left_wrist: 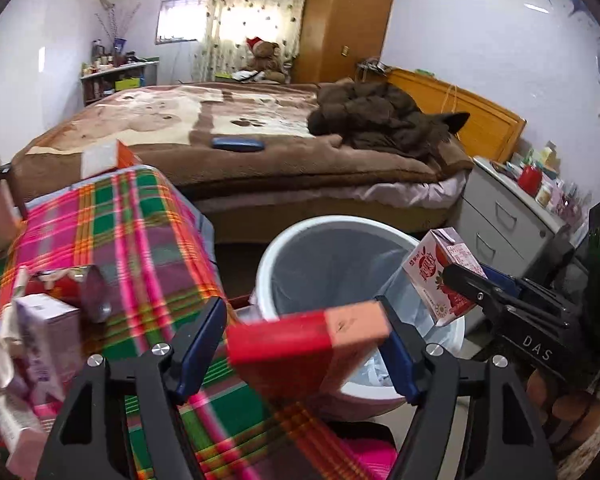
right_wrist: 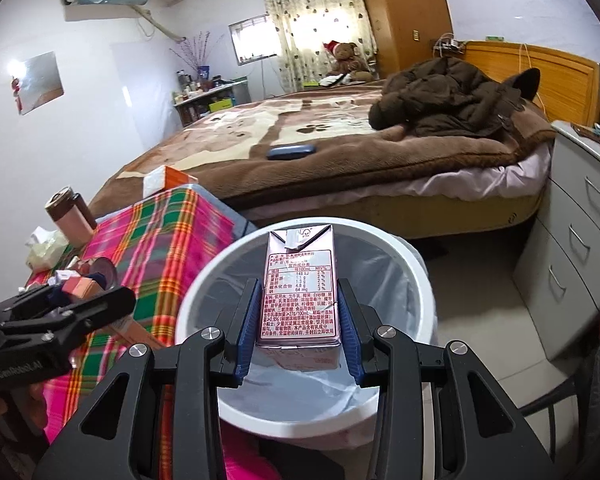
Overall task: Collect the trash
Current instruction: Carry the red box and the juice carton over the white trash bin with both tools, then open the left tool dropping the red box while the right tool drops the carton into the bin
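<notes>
My right gripper [right_wrist: 299, 316] is shut on a pink milk carton [right_wrist: 298, 296] and holds it upright over the open white trash bin [right_wrist: 396, 248]. In the left wrist view the same carton [left_wrist: 440, 280] hangs at the bin's [left_wrist: 284, 248] right rim in the right gripper [left_wrist: 466, 286]. My left gripper [left_wrist: 304, 344] holds a flat red box [left_wrist: 304, 350] between its blue pads, at the edge of the plaid table [left_wrist: 140, 248] beside the bin. The box looks blurred. In the right wrist view the left gripper [right_wrist: 80, 300] sits at the left with the box [right_wrist: 84, 286].
More cartons and wrappers [left_wrist: 40, 332] lie on the plaid cloth at the left, with a brown flask [right_wrist: 70, 216] and an orange box [right_wrist: 168, 178] farther back. A bed [left_wrist: 240, 132] stands behind the bin and a grey drawer cabinet [right_wrist: 580, 240] to the right.
</notes>
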`<move>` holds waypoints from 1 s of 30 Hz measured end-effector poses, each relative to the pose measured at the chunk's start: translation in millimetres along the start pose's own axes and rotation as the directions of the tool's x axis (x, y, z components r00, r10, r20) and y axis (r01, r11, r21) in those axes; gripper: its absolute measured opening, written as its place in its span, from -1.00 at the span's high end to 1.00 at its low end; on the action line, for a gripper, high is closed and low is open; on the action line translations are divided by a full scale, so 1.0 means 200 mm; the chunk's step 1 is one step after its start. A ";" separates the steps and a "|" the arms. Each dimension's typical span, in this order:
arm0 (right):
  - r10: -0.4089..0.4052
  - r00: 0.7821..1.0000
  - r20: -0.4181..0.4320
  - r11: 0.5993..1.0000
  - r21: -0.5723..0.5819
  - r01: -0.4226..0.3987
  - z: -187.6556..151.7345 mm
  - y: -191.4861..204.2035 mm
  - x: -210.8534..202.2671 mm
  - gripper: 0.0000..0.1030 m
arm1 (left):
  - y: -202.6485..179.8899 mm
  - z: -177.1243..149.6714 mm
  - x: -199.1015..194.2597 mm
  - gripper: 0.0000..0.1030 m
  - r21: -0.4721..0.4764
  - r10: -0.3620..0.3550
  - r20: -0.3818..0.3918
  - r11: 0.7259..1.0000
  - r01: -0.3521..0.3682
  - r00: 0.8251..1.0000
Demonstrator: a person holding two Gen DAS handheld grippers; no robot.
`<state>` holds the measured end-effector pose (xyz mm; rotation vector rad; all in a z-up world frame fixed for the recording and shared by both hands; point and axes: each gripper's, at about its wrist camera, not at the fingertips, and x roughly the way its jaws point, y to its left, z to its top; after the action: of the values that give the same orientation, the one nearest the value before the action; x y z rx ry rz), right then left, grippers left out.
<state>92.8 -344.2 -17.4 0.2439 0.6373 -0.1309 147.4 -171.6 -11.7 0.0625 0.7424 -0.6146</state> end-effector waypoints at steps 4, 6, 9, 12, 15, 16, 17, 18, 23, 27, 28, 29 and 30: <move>-0.003 1.000 -0.025 1.000 -0.005 0.003 -0.01 -0.02 0.04 0.25 | -0.04 0.01 0.06 -0.46 -0.001 -0.005 -0.017 1.000 0.005 1.000; -0.008 1.000 -0.025 1.000 -0.014 0.008 -0.01 -0.04 0.05 0.25 | -0.06 0.02 0.06 -0.46 0.021 0.009 -0.001 1.000 -0.009 1.000; -0.020 0.999 -0.041 1.000 0.006 0.020 0.00 -0.07 0.07 0.25 | -0.07 0.06 0.07 -0.46 0.016 -0.014 0.003 1.000 0.014 1.000; -0.025 0.999 -0.037 0.999 0.023 0.026 -0.01 -0.10 0.06 0.25 | -0.10 0.08 0.12 -0.46 0.015 -0.025 -0.011 1.000 0.025 1.000; -0.041 0.998 -0.037 0.999 0.030 0.042 -0.01 -0.12 0.05 0.25 | -0.15 0.08 0.17 -0.46 0.014 -0.061 -0.030 0.998 0.062 0.998; -0.047 0.998 -0.040 0.998 0.033 0.048 -0.01 -0.13 0.05 0.25 | -0.16 0.09 0.19 -0.46 0.010 -0.073 -0.033 0.997 0.074 0.997; -0.054 0.998 -0.044 0.998 0.039 0.055 -0.01 -0.14 0.06 0.25 | -0.18 0.10 0.20 -0.46 0.009 -0.086 -0.032 0.996 0.086 0.996; -0.056 0.997 -0.046 0.997 0.046 0.058 -0.01 -0.15 0.06 0.25 | -0.20 0.12 0.21 -0.46 0.017 -0.086 -0.022 0.996 0.087 0.996; -0.065 0.996 -0.056 0.997 0.048 0.068 -0.01 -0.16 0.07 0.25 | -0.25 0.19 0.23 -0.46 0.059 -0.106 0.012 0.993 0.105 0.994; -0.062 0.996 -0.063 0.997 0.048 0.065 -0.01 -0.16 0.08 0.25 | -0.26 0.22 0.24 -0.46 0.075 -0.102 0.018 0.992 0.101 0.995; -0.064 0.996 -0.066 0.997 0.046 0.067 0.00 -0.16 0.08 0.25 | -0.25 0.22 0.23 -0.46 0.072 -0.098 0.018 0.993 0.097 0.995; -0.065 0.995 -0.070 0.997 0.043 0.068 0.00 -0.16 0.09 0.25 | -0.24 0.22 0.23 -0.46 0.067 -0.097 0.017 0.993 0.095 0.995; -0.062 0.996 -0.071 0.997 0.041 0.065 0.00 -0.16 0.09 0.25 | -0.23 0.23 0.22 -0.47 0.064 -0.094 0.019 0.994 0.092 0.995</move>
<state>101.0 -376.1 -33.6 0.2705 0.7121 -0.1983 174.9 -243.1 1.0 0.0797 0.7074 -0.7269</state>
